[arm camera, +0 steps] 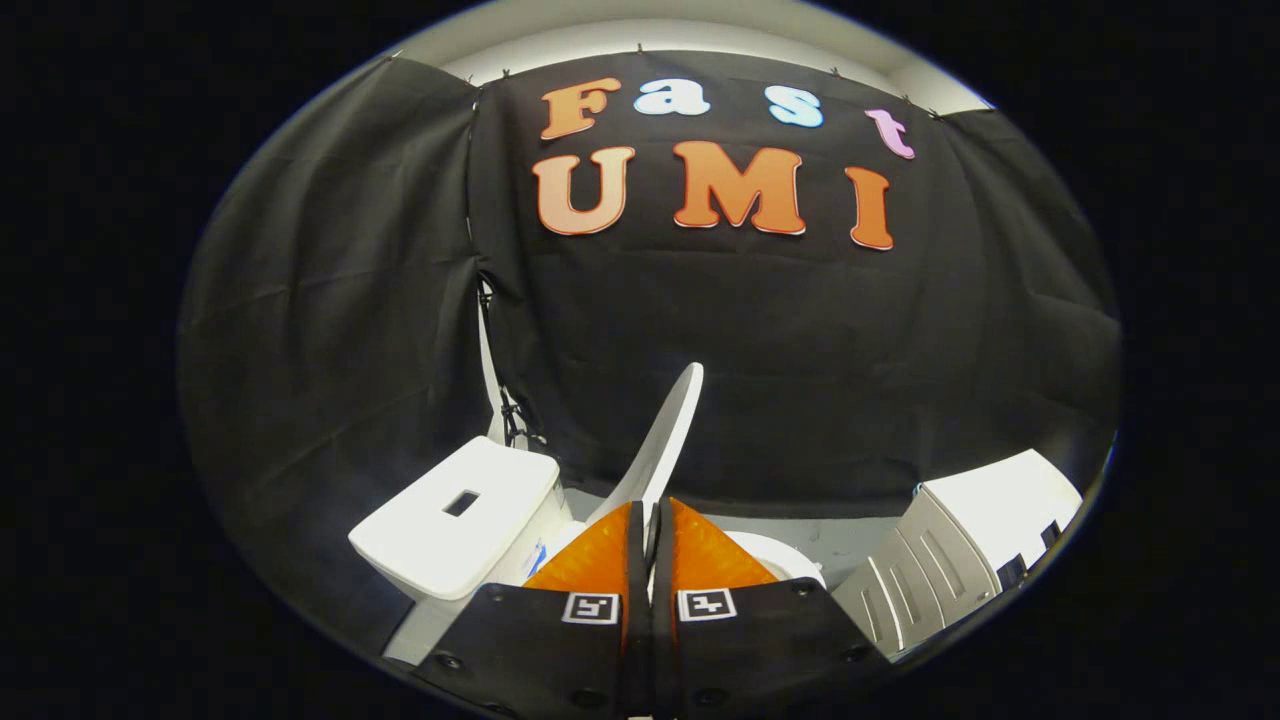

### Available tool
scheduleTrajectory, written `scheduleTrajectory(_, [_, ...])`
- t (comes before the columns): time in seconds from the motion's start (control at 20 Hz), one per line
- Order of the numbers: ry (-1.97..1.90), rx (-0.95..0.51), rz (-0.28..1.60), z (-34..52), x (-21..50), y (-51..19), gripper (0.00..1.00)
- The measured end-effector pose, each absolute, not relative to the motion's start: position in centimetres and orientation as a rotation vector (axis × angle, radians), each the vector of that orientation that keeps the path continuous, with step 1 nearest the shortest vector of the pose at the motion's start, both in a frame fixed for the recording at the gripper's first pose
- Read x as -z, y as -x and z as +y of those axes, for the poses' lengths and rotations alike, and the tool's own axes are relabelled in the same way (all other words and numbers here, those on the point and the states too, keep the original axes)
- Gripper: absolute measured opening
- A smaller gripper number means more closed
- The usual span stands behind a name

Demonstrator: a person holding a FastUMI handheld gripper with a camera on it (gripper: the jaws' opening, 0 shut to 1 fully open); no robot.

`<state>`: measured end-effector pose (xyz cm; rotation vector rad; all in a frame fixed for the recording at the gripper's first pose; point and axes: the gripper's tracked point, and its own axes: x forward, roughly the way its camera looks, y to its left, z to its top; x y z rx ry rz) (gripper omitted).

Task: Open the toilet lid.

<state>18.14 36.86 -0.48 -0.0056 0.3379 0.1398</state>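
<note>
The toilet [790, 555] sits low in the centre of the frame, its white bowl rim showing just right of the fingers. To the lower left stands the tank [455, 520], a white box with a flat top and a dark rectangular button recess. At the lower right is a white and grey appliance [950, 560], well apart from the toilet.

The lid [665, 440] rises from between the fingertips toward the middle of the frame, tilted well up and leaning toward the tank. It is seen almost edge-on as a thin, curved white blade. It looks like moulded plastic: stiff, fairly light, glossy and so likely slippery. It swings on a hinge near the tank, so it should turn in an arc and not lift free. The free front edge, farthest from the hinge, is the sensible place to hold, since the leverage is best there. A pinch across its thin rim suits flat pads.

The gripper [650, 515] is at the bottom centre, its orange fingers [590, 560] drawn nearly together with only a slim dark gap. The lid's lower edge runs into that gap, and both fingers appear to press on it, though the contact itself is partly hidden. The lid is not yet resting back against the tank, so I judge the opening well along but unfinished.
</note>
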Motion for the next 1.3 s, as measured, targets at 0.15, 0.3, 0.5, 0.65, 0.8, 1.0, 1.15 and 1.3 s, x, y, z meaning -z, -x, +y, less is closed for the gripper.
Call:
scheduleTrajectory(0.15, [0.082,-0.136,0.314,38.7,0.0,-17.9,0.08])
scheduleTrajectory(0.3, [0.116,-0.125,0.303,40.1,-0.2,-17.7,0.08])
scheduleTrajectory(0.5, [0.1,-0.143,0.309,42.8,-0.8,-17.8,0.08])
scheduleTrajectory(0.65, [0.109,-0.155,0.306,44.7,-1.2,-17.6,0.08])
scheduleTrajectory(0.8, [0.119,-0.171,0.307,46.7,-1.4,-17.4,0.08])
scheduleTrajectory(1.0, [0.15,-0.214,0.292,50.0,-1.6,-17.3,0.08])
scheduleTrajectory(1.15, [0.162,-0.238,0.289,52.1,-1.5,-17.5,0.08])
scheduleTrajectory(1.3, [0.17,-0.263,0.299,54.6,-1.5,-17.3,0.08])
